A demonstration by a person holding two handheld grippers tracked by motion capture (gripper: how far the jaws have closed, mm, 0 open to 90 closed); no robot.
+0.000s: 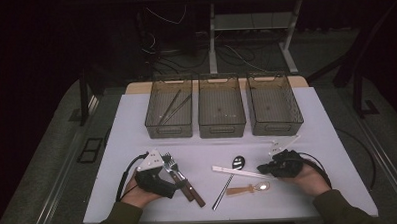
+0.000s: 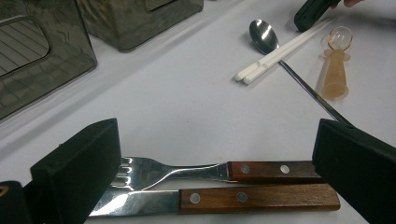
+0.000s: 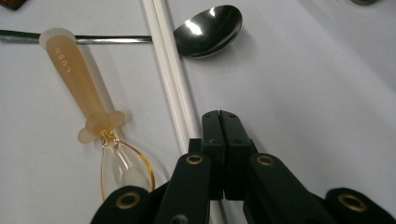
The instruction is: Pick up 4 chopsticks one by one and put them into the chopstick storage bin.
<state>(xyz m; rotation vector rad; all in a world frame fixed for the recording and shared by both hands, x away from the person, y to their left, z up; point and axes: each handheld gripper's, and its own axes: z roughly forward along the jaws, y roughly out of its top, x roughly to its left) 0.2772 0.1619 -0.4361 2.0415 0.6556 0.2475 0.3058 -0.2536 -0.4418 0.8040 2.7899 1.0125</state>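
Pair of white plastic chopsticks point(image 1: 237, 171): laid flat near the table's front edge, long axis from 9 to 3 o'clock in the high view, one end under the right gripper point(image 3: 220, 122), whose jaws are closed together with the chopsticks lying just beside them. Left gripper point(image 2: 210, 158): jaws held apart, astride 1 wooden-handled steel fork point(image 2: 196, 171).

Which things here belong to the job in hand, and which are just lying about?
In hand: fork and knife between the open left tongs; white chopsticks by the shut right tongs.
Lying about: metal spoon, amber spoon, three bins.
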